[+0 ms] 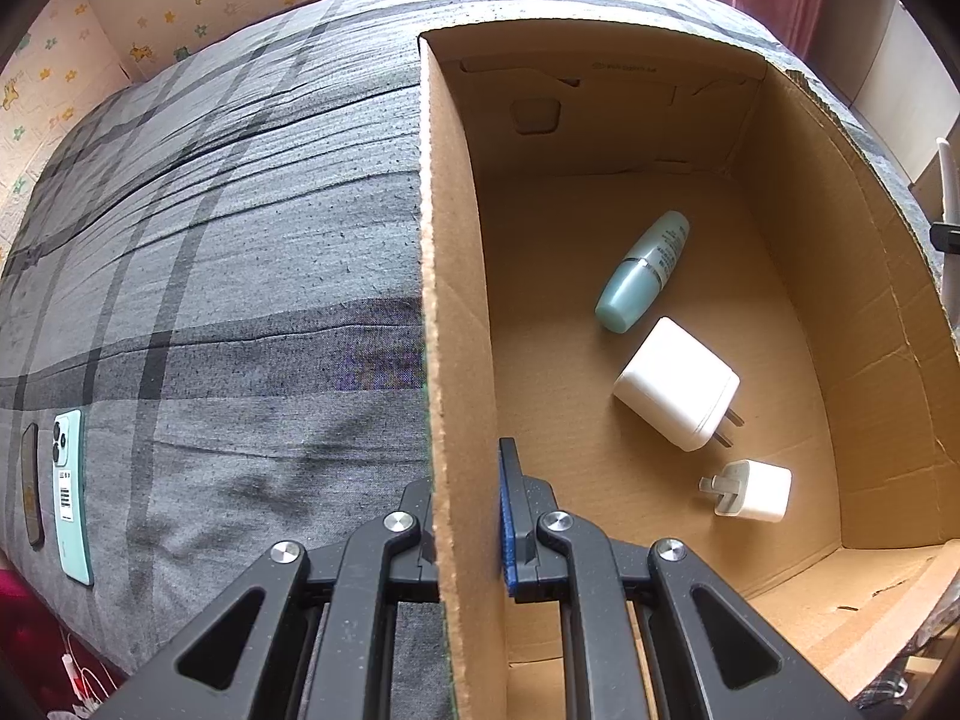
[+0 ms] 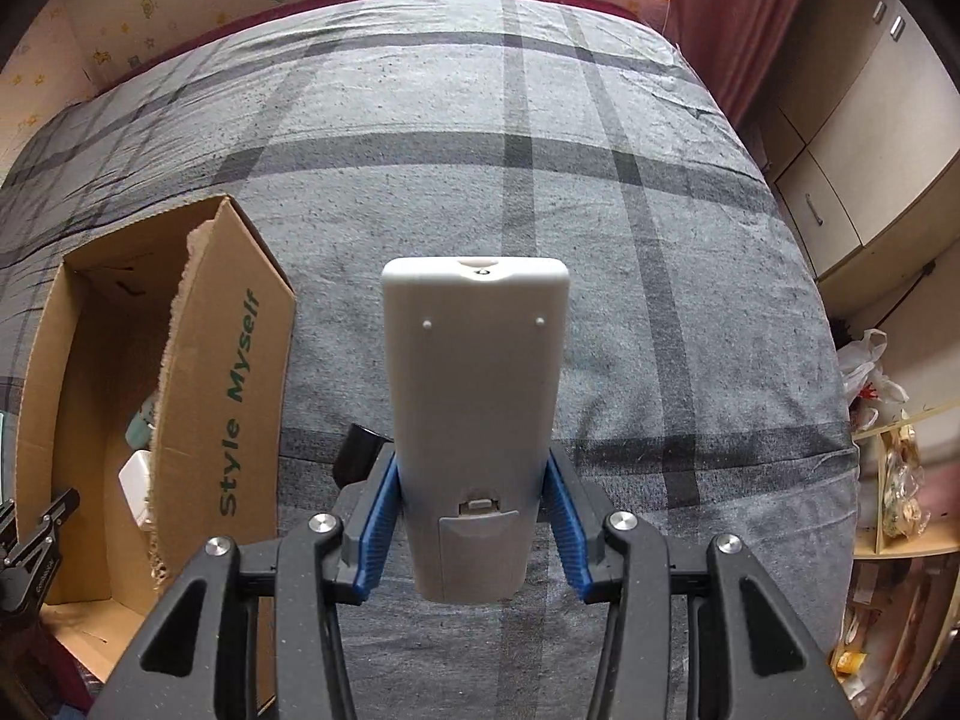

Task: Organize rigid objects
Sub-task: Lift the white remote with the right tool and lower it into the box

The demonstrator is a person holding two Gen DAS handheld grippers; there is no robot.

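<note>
Two grips hold: left gripper (image 1: 465, 516) pinches the cardboard box (image 1: 456, 324) wall; right gripper (image 2: 474, 516) jaws clasp a white remote (image 2: 474, 396), which next needs carrying over the box and lowering in.

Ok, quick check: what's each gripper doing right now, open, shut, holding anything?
Left gripper: shut on the cardboard box wall.
Right gripper: shut on the grey remote control, back side up.

A bed (image 2: 420, 192) with a grey plaid cover carries everything. On it stand a cardboard box (image 1: 888, 324) and, well apart, 2 phones (image 1: 72, 492) side by side.
</note>
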